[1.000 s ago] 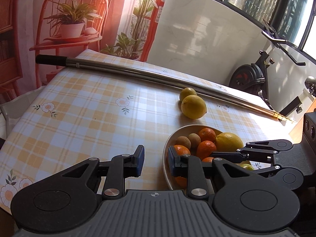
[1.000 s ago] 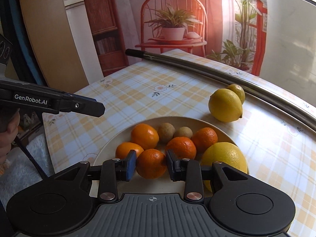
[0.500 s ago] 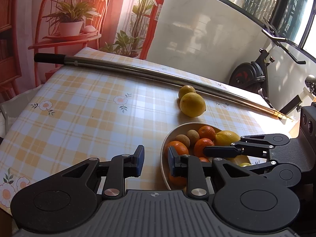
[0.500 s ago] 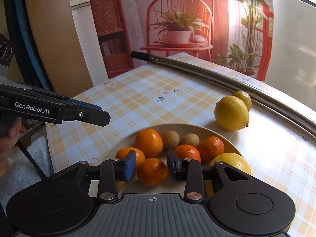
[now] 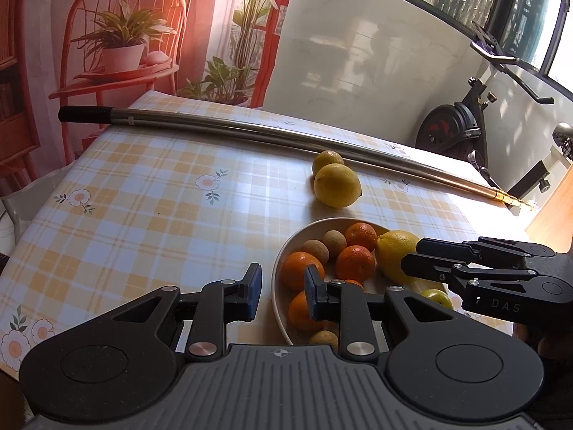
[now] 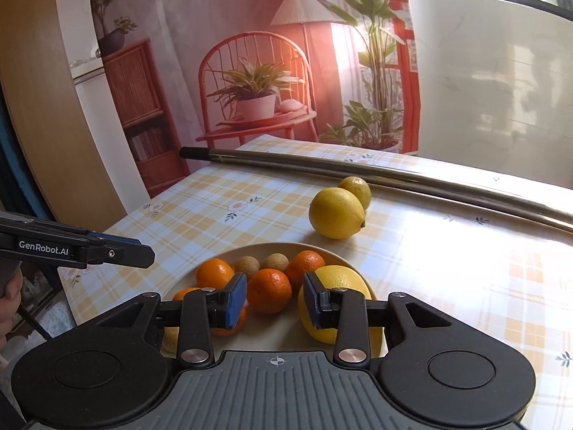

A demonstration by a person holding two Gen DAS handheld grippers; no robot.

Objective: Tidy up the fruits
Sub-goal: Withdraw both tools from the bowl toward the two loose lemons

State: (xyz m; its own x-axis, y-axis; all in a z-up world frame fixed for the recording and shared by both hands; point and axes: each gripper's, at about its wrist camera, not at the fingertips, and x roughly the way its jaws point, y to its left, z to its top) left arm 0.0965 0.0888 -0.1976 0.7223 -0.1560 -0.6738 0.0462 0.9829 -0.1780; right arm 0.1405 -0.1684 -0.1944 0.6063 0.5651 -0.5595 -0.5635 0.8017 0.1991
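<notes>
Two smooth yellow lemons (image 6: 336, 213) lie touching each other near the worktop's (image 6: 465, 279) far edge, beyond the cream bowl (image 5: 275, 279) of oranges; I judge them firm, light, waxy and prone to roll, best pinched across the middle. Both the right claw (image 6: 275, 299) and left claw (image 5: 282, 294) hang spread and empty over the bowl.

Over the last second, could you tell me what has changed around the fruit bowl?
The right gripper let go of a mandarin it had clasped, opened and drew back. That mandarin now lies in the bowl. The left gripper stayed open beside the bowl, and the two lemons on the tablecloth stayed put.
</notes>
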